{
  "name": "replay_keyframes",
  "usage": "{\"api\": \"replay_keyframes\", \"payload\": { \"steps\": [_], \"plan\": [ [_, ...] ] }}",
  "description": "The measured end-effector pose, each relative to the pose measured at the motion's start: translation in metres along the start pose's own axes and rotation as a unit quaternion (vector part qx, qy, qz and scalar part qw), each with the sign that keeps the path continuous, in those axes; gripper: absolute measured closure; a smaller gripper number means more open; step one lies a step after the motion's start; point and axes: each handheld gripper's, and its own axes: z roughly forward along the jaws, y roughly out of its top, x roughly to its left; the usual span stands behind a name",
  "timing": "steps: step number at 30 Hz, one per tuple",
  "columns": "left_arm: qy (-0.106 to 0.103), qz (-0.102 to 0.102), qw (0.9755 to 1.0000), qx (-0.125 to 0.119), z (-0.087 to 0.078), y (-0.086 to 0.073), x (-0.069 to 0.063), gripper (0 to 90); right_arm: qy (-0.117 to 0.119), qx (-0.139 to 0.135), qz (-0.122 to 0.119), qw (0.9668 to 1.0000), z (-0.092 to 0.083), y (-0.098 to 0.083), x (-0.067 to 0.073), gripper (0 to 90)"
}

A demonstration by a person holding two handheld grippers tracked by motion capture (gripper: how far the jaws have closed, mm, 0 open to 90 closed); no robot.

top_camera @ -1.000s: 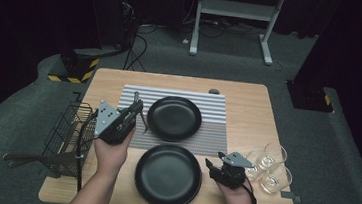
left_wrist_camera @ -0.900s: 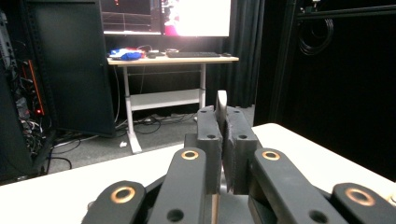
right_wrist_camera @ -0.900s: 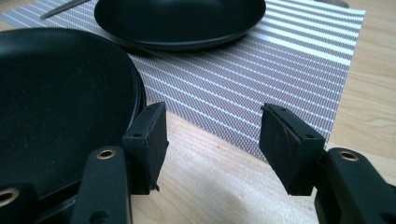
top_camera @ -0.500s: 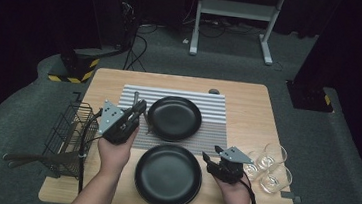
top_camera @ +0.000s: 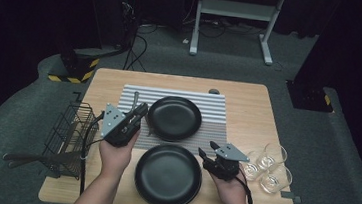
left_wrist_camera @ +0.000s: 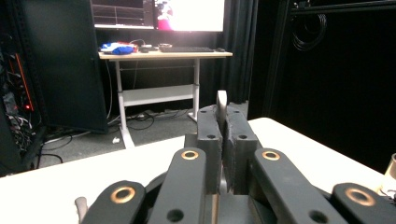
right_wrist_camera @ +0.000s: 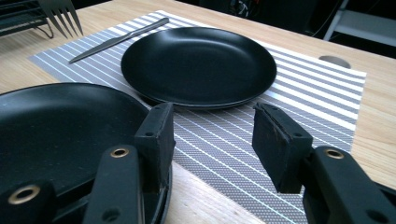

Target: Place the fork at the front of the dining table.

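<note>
Setting the places: the left hand-held gripper [top_camera: 139,110] clamps a piece of cutlery [left_wrist_camera: 221,100], which I'd say goes next beside the near plate [top_camera: 168,175]. The right hand-held gripper [top_camera: 206,155], at that plate's right rim, has just been narrowing its jaws on nothing.

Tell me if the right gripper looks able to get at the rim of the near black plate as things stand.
Probably yes. The right gripper, whose jaws have just been closing, hovers beside the near black plate with nothing between them, and that rim edge is bare. The glasses sit on its other side.
</note>
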Motion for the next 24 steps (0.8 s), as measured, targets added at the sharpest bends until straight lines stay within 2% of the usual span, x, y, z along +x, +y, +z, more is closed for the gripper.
{"api": "replay_keyframes", "payload": {
  "steps": [3,7,10,14,18,22,24],
  "plan": [
    [-0.002,-0.002,1.0000,0.000,0.002,-0.001,-0.001,86.3,0.006,0.006,0.001,1.0000,0.000,0.003,0.002,51.4],
    [-0.007,0.000,1.0000,0.002,0.006,0.001,-0.004,86.3,0.017,0.013,0.018,0.9996,0.001,0.007,0.001,52.4],
    [-0.011,0.008,0.9999,0.001,0.007,0.003,-0.008,86.3,0.018,0.008,0.019,0.9996,0.002,0.013,0.004,52.4],
    [-0.013,0.005,0.9999,0.002,0.007,0.003,-0.011,86.3,0.025,-0.002,0.020,0.9995,0.002,0.022,0.007,53.0],
    [-0.015,0.008,0.9999,0.001,0.008,0.004,-0.013,86.3,0.026,-0.012,0.013,0.9995,-0.001,0.032,0.012,50.0],
    [-0.019,0.010,0.9998,0.001,0.009,0.003,-0.015,86.3,0.036,-0.031,0.015,0.9987,-0.002,0.037,0.012,39.9],
    [-0.022,0.008,0.9997,0.001,0.009,0.002,-0.016,86.3,0.031,-0.033,0.014,0.9989,0.000,0.039,0.014,40.0]
  ]
}}
